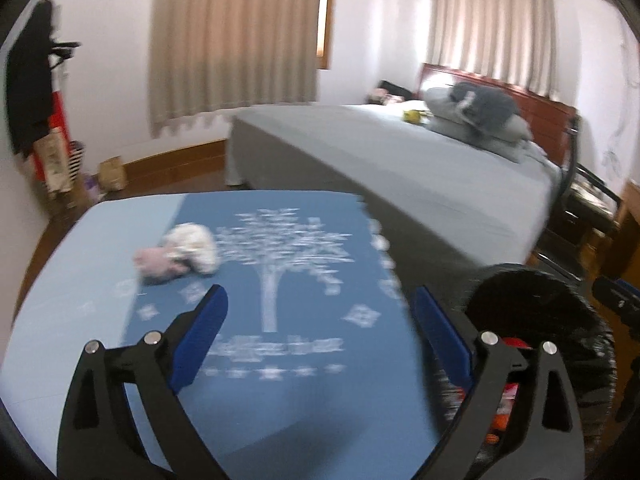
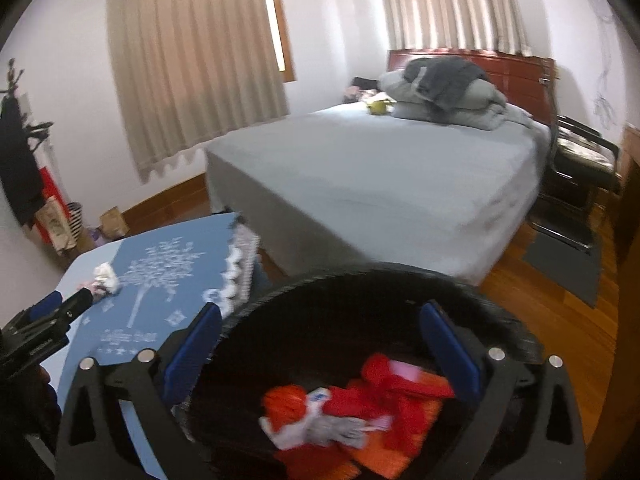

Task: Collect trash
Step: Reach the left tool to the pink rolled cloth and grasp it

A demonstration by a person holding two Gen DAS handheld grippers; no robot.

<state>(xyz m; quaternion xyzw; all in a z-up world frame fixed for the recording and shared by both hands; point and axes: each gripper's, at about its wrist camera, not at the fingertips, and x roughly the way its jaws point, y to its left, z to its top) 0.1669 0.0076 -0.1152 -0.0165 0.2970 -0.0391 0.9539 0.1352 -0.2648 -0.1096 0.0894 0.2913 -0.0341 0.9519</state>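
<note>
A crumpled white tissue (image 1: 194,246) and a pink wad (image 1: 158,266) lie together on the blue tablecloth (image 1: 280,400) with a white tree print. My left gripper (image 1: 320,314) hovers over the cloth, open and empty, with the tissues ahead and to its left. A black bin (image 1: 536,312) stands at the table's right edge. My right gripper (image 2: 320,344) is open above the black bin (image 2: 360,280), nothing between its pads. Red and orange wrappers (image 2: 360,408) lie inside the bin. In the right wrist view the white tissue (image 2: 107,276) shows far left.
A large grey bed (image 2: 380,184) with folded bedding (image 2: 444,92) stands behind the table and bin. A black chair (image 2: 580,160) and a dark mat (image 2: 560,264) are on the wooden floor at right. Paper bags (image 1: 112,174) and a coat rack (image 1: 32,92) stand by the left wall.
</note>
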